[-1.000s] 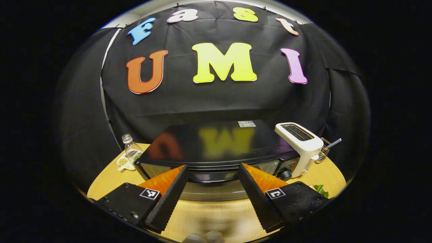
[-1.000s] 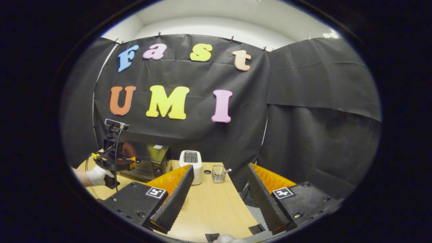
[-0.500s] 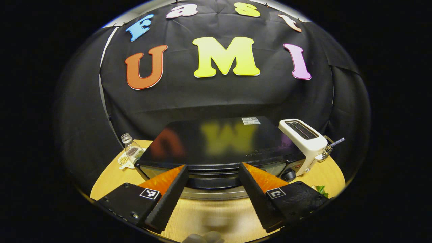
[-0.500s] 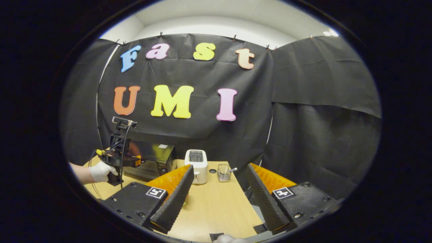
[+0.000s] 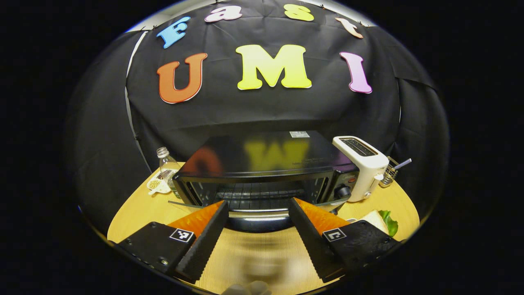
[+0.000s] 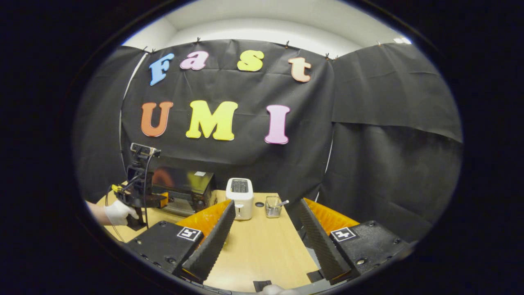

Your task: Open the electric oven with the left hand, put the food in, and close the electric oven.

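Before you, a black electric oven (image 5: pixel 262 164) sits on the tabletop (image 5: pixel 135 209) with its glass door (image 5: pixel 254 215) folded down flat, wire rack (image 5: pixel 254 194) exposed inside, while a sandwich with lettuce (image 5: pixel 378 221) lies at its front right.

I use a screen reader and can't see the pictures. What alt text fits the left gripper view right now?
The open left gripper faces a black oven whose door is swung down, showing the racks inside. A white toaster stands beside the oven on the wooden table, a bottle on its other side, and a sandwich lies near the gripper.
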`<state>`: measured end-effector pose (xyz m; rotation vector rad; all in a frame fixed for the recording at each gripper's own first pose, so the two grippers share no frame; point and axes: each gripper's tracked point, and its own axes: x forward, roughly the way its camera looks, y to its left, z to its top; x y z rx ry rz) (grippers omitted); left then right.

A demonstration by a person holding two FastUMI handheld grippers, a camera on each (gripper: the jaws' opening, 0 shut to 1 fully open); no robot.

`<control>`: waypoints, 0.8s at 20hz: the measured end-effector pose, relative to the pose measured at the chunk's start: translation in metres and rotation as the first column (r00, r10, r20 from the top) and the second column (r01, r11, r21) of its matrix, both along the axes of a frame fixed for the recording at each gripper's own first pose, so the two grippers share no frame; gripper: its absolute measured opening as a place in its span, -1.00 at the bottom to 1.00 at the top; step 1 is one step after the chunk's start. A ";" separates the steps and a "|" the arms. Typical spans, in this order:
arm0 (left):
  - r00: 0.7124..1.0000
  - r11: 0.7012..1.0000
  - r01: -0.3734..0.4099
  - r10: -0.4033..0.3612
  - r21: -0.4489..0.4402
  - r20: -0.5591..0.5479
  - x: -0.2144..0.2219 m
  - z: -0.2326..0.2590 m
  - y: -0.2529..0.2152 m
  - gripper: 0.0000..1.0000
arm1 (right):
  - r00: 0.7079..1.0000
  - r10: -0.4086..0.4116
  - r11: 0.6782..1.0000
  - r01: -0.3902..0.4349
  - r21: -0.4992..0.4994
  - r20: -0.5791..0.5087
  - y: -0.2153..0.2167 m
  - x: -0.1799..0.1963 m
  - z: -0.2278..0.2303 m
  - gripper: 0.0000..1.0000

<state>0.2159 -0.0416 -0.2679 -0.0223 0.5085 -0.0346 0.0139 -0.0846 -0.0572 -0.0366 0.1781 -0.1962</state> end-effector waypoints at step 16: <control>0.970 0.998 0.035 -0.045 -0.048 -0.237 -0.104 -0.111 -0.020 0.65 | 0.998 0.042 0.999 -0.042 0.004 -0.052 0.015 -0.009 -0.025 0.87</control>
